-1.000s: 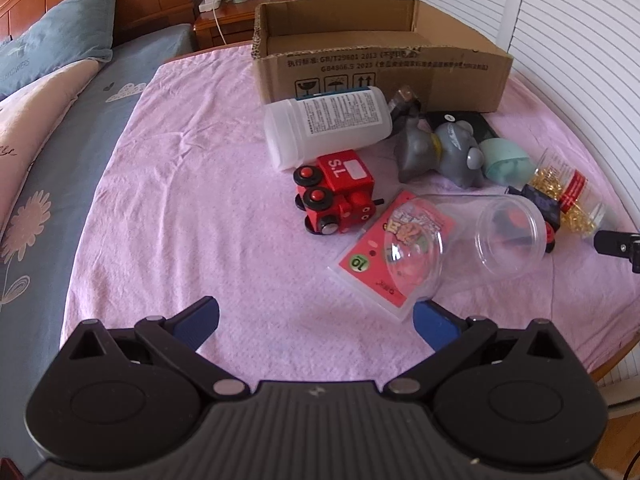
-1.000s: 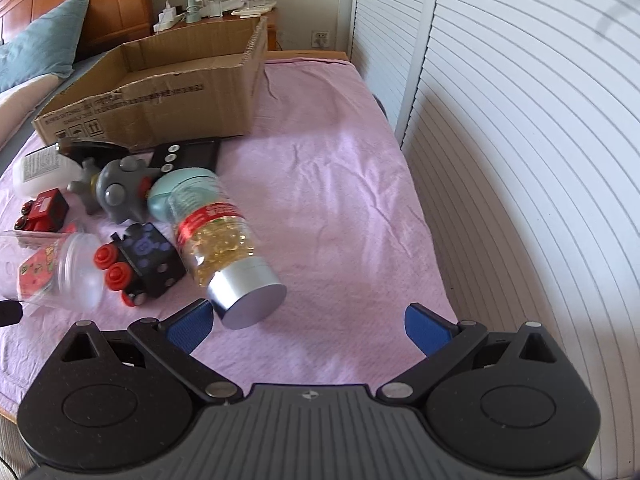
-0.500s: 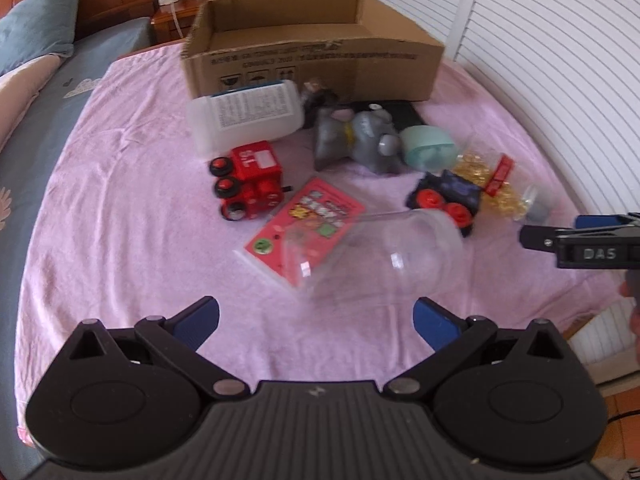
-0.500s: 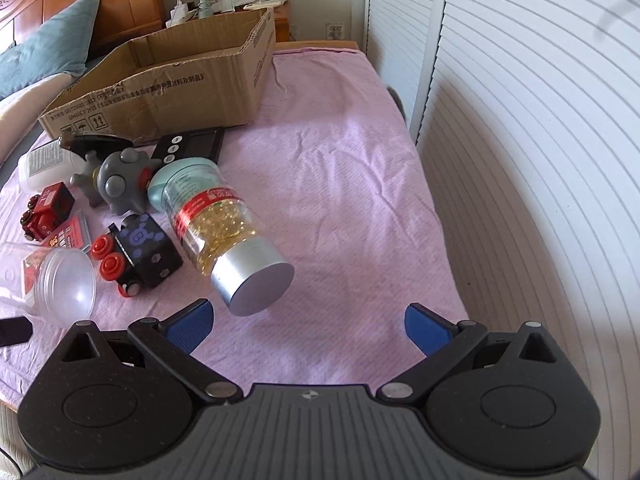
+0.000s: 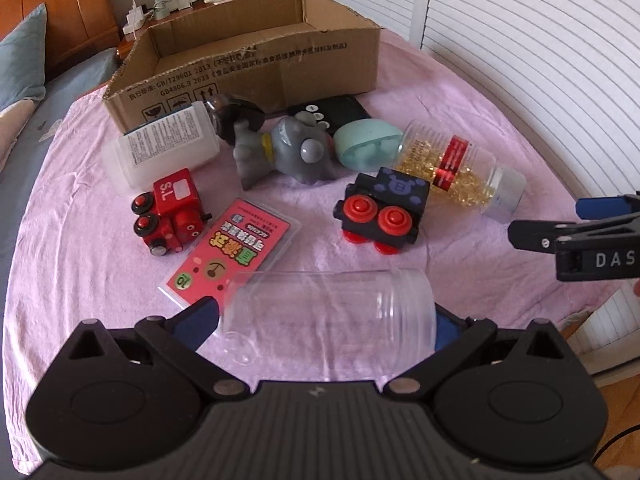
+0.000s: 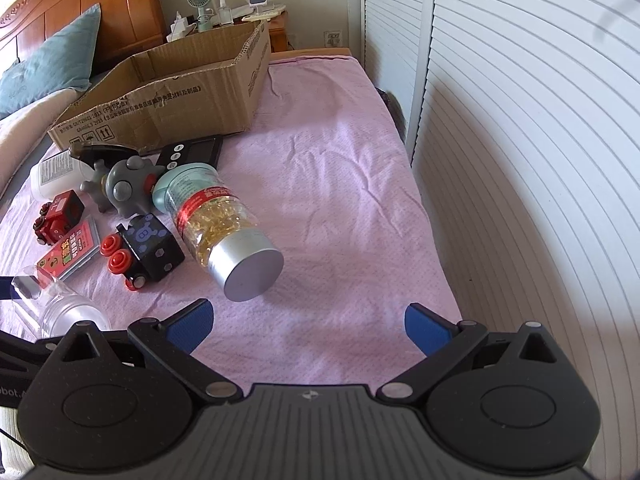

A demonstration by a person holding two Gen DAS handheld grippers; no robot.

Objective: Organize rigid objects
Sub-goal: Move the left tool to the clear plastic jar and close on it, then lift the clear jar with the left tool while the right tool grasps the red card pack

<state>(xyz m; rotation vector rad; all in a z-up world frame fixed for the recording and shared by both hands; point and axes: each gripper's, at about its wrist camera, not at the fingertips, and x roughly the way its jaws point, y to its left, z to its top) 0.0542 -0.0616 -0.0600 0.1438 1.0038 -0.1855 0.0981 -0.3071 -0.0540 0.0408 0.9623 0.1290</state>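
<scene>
Fingers of the left gripper (image 5: pixel 326 320) stand apart with the clear plastic jar (image 5: pixel 332 320) lying on its side between them; whether the blue pads (image 5: pixel 198 316) actually touch its wall cannot be told. The jar's open mouth faces 3 o'clock in the left wrist view.

Just past the jar, at 11 o'clock from it, the pink card pack (image 5: pixel 232 252) lies flat on the pink cloth (image 5: pixel 80 280), its near corner showing through the jar's base. Further on at 10 o'clock sits the red toy train (image 5: pixel 168 212), and at 1 o'clock the black toy block with red wheels (image 5: pixel 384 212). The right gripper (image 6: pixel 308 322) is spread wide over bare cloth, holding nothing; it enters the left wrist view at 3 o'clock.

Beyond the black block, the capsule bottle (image 6: pixel 220 232) lies on its side, silver cap toward the right camera, its far end against the mint green case (image 5: pixel 366 142). At 12 o'clock rests the grey toy figure (image 5: pixel 288 152), with the white bottle (image 5: pixel 164 148) at 10 o'clock beside it and a black device with buttons (image 5: pixel 336 116) behind.

Farthest stands the open cardboard box (image 5: pixel 256 68), and past it a nightstand with a small fan (image 6: pixel 200 0).
</scene>
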